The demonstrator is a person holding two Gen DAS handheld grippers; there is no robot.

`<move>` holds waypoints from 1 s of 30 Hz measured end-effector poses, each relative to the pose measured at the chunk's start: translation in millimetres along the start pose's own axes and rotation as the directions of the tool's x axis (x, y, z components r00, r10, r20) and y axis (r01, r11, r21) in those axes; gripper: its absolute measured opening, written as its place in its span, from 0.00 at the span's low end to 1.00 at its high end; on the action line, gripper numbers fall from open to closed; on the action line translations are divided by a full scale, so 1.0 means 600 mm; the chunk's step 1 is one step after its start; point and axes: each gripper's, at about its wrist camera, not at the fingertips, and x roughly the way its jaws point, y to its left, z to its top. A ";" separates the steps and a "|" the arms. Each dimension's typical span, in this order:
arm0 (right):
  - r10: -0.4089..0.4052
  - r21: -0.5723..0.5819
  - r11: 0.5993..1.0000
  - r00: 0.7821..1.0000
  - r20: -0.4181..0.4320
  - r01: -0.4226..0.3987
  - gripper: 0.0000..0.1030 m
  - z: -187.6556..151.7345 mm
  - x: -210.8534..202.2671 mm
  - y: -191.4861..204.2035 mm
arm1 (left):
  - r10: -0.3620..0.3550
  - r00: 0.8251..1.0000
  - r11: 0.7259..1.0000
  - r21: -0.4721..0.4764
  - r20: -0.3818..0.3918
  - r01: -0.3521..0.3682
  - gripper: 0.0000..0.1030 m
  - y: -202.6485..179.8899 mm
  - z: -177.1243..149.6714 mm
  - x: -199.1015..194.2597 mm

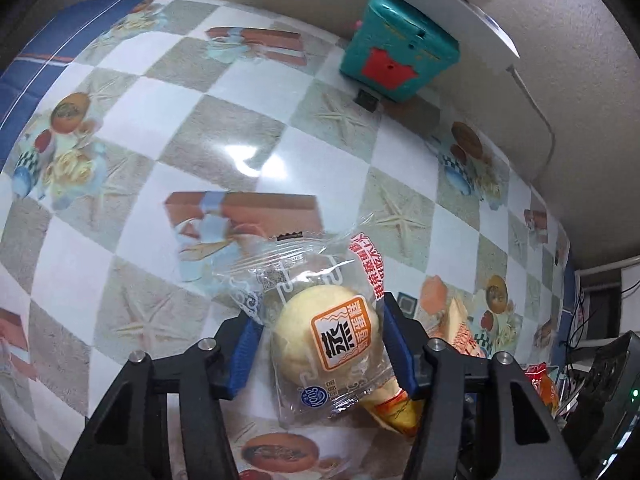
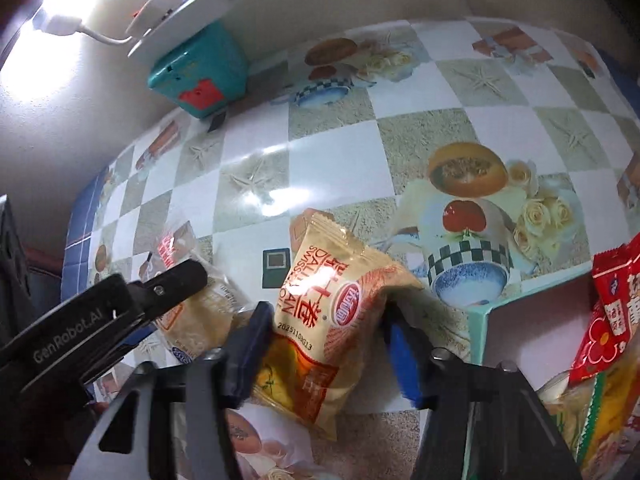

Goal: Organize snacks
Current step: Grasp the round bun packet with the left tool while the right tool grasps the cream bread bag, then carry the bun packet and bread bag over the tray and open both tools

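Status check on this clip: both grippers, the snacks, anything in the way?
Left gripper shut on clear-wrapped bun. Right gripper shut on tan Swiss roll pack. Box at right already holds red packets. Path looks clear.

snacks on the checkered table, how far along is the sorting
Partly done, it seems. A few red and yellow packets already sit in the box at the right edge. In hand: the left gripper has its fingers around the clear-wrapped steamed cake, and the right gripper is around the tan Swiss roll packet. Both still need to reach the box.
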 end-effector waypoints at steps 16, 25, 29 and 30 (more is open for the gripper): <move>0.101 0.060 0.992 0.988 0.116 -0.109 0.45 -0.111 -0.193 -0.076 | -0.153 0.988 0.987 -0.034 0.027 0.154 0.50 -0.001 -0.145 -0.106; -0.133 0.226 0.970 0.976 0.175 0.091 0.48 -0.194 -0.303 -0.262 | -0.229 0.969 0.949 0.200 -0.098 0.244 0.51 -0.198 -0.251 -0.089; -0.145 0.268 0.959 0.975 0.168 0.096 0.51 -0.212 -0.311 -0.317 | -0.243 0.954 0.930 0.237 -0.177 0.281 0.57 -0.246 -0.290 -0.053; -0.144 0.275 0.957 0.975 0.168 0.094 0.63 -0.215 -0.312 -0.324 | -0.253 0.947 0.926 0.236 -0.196 0.296 0.68 -0.251 -0.295 -0.046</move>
